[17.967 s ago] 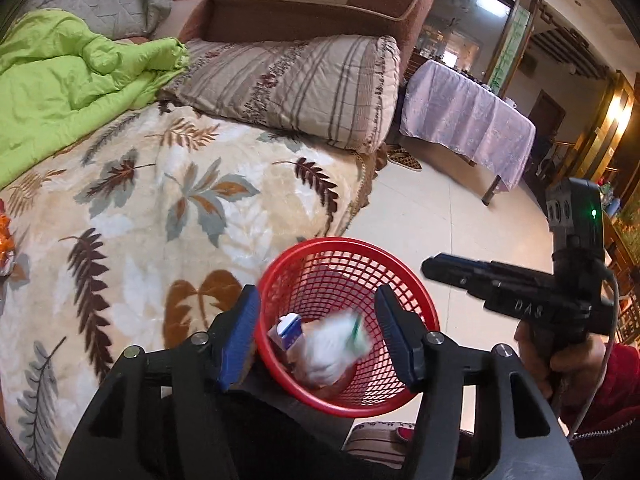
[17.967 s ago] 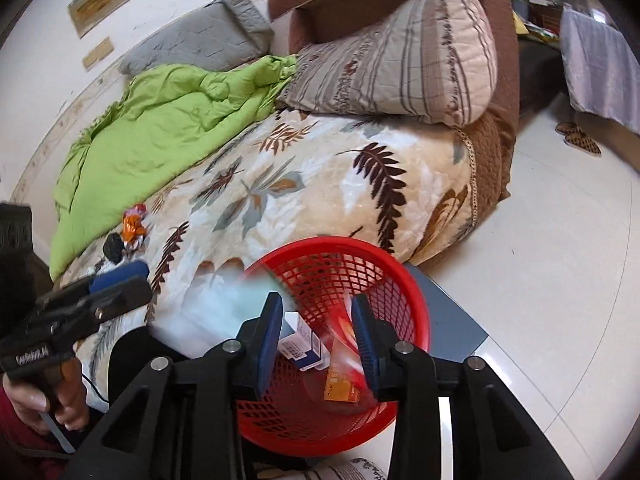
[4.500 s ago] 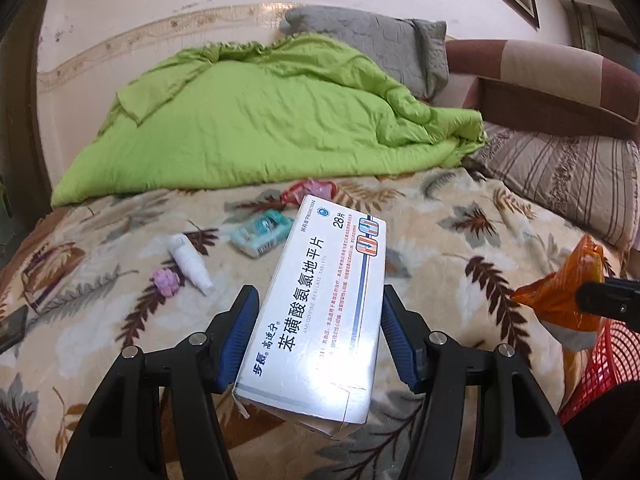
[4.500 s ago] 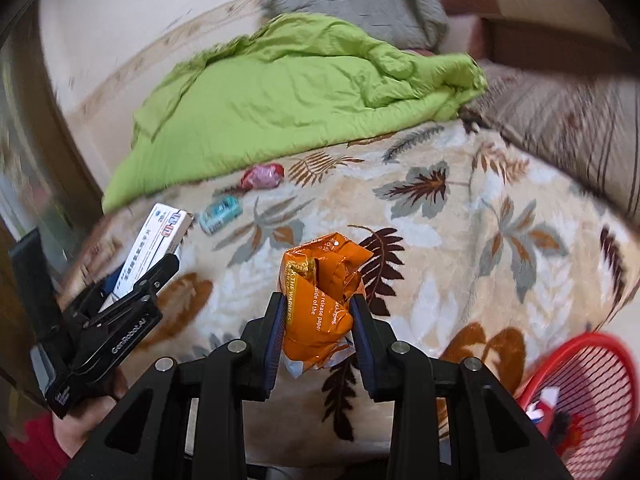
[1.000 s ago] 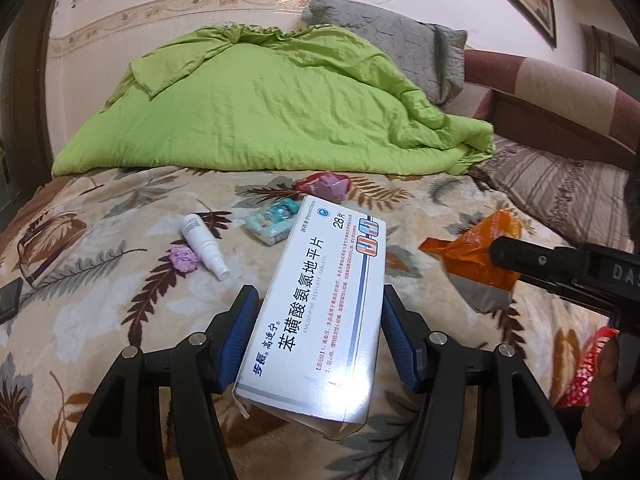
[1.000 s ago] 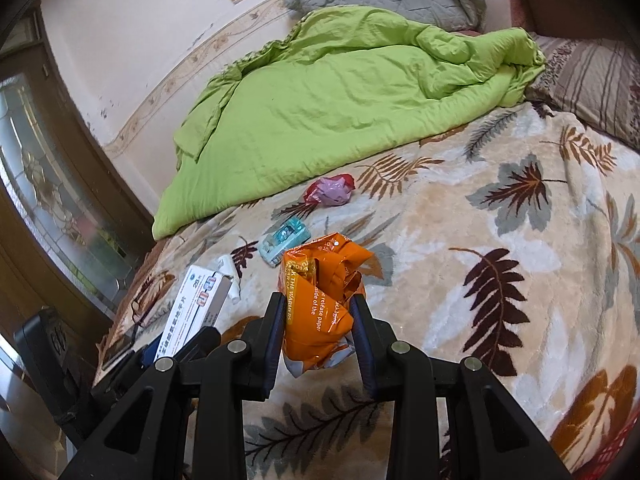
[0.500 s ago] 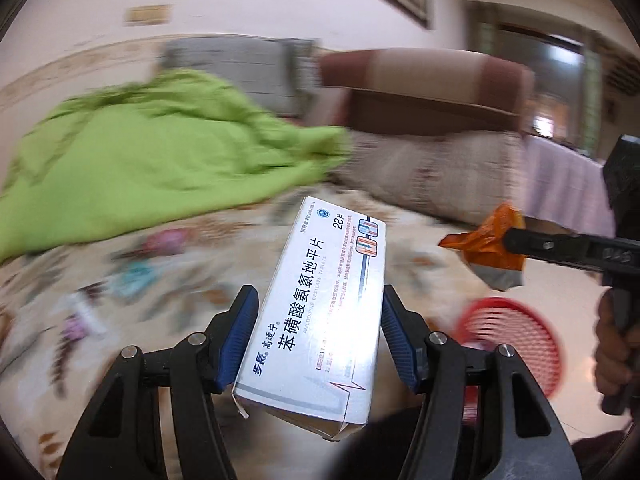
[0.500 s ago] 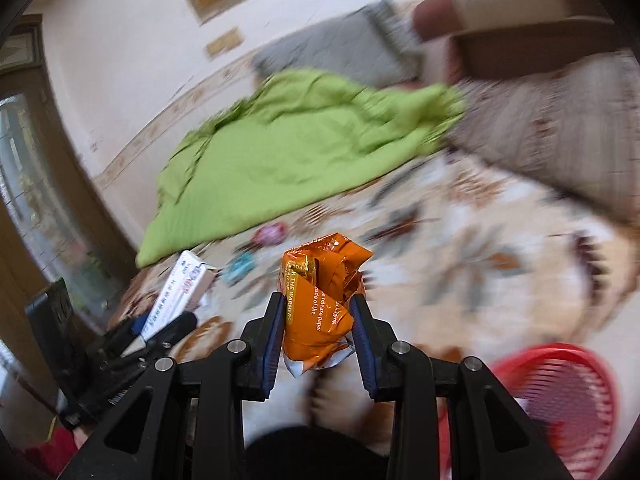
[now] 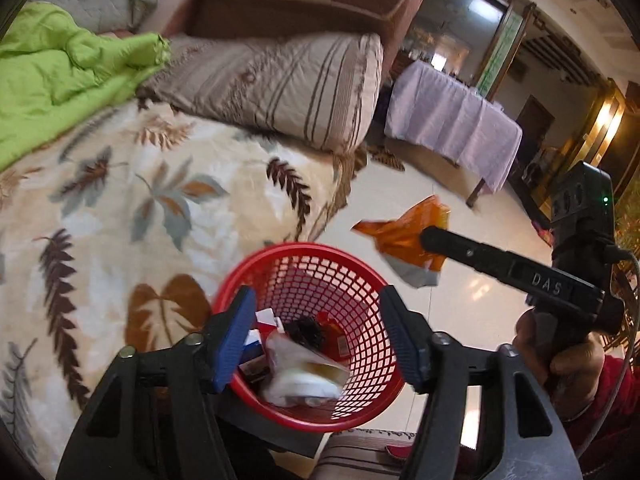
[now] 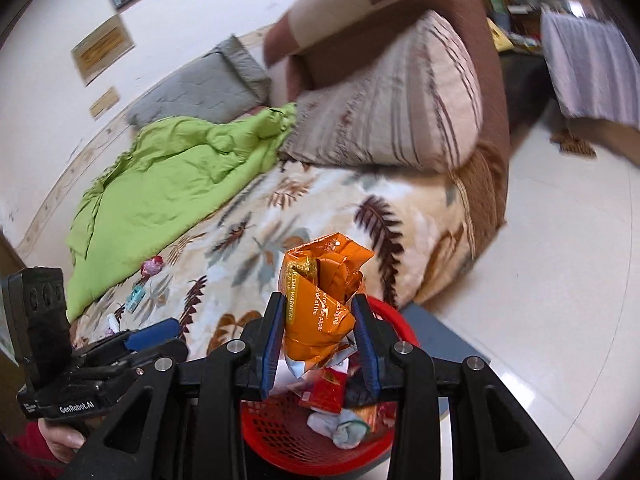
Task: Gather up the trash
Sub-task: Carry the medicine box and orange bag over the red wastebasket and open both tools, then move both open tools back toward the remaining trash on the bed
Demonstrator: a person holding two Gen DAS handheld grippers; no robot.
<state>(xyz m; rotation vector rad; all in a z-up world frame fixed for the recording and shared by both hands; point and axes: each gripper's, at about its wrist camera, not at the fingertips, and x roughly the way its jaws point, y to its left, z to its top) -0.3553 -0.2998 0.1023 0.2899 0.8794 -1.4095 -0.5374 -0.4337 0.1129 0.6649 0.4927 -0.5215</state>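
The red basket [image 9: 362,320] stands on the floor at the bed's edge with several bits of trash in it. My left gripper [image 9: 316,296] hangs over it, its jaws opening with nothing between the blue pads. Below them a blurred white box [image 9: 300,376] lies inside the basket. My right gripper [image 10: 318,298] holds the crumpled orange wrapper [image 10: 320,292] between its pads above the basket [image 10: 280,434], and its jaws are starting to open. In the left wrist view the wrapper [image 9: 396,236] hangs just right of the basket's rim.
The leaf-print blanket [image 9: 120,208] covers the bed, with a green quilt [image 10: 168,176] and a striped pillow [image 9: 288,88]. A pink wrapper [image 10: 152,266], a teal pack [image 10: 136,294] and a white tube [image 10: 114,322] lie on the bed. A cloth-covered table [image 9: 452,128] stands across the tiled floor.
Both grippers swung from over the bed to above the red basket. The left gripper opened and the white box left its pads. The orange wrapper stays in the right gripper.
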